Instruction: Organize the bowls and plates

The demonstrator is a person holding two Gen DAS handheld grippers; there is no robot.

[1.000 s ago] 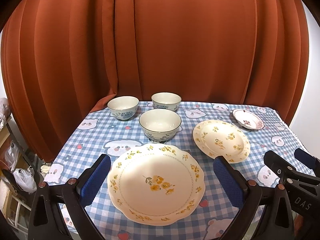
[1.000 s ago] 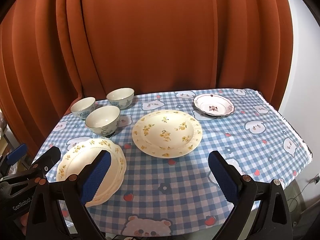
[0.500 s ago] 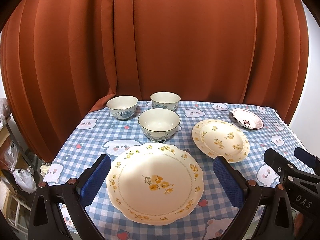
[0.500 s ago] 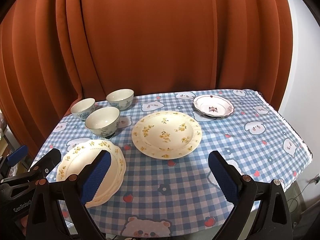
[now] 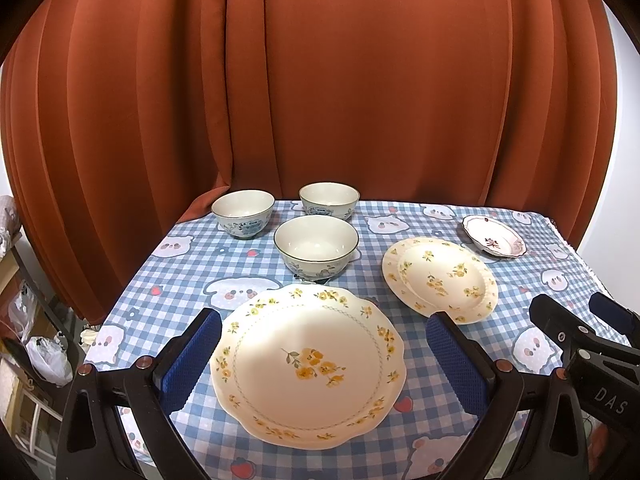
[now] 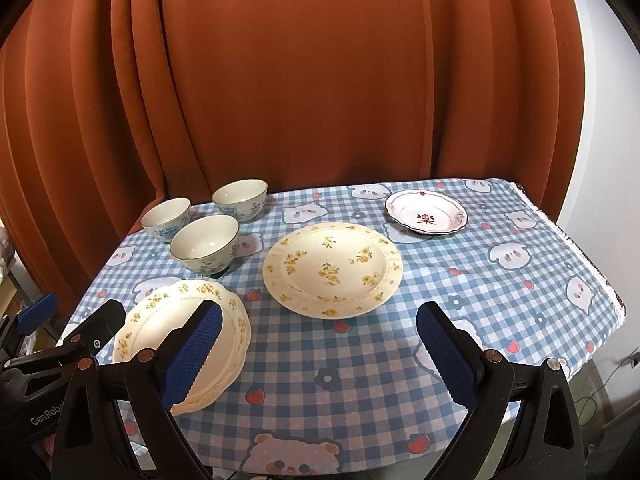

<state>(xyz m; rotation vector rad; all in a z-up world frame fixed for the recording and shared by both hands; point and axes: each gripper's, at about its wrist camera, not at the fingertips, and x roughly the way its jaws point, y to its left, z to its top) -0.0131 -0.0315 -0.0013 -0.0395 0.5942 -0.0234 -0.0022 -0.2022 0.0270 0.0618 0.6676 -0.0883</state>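
Scalloped plate (image 5: 308, 364) lies between the wide-spread, empty fingers of the left gripper (image 5: 324, 360); right gripper (image 6: 318, 354) likewise wide, over checked tablecloth (image 6: 500, 292) before rust curtain (image 6: 320, 80).

Both claws: black plastic arms w/ copper rivets, blue textured pads (image 5: 192, 360); white "DAS", "GenRobo" lettering.

Three upright bowls (image 5: 316, 246), two yellow-flowered plates (image 5: 308, 366), one small red-patterned plate (image 6: 426, 212), all apart.

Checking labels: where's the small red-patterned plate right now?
In the right wrist view, the small plate sits at the table's far right, near the curtain, just beyond the round yellow-flowered plate.
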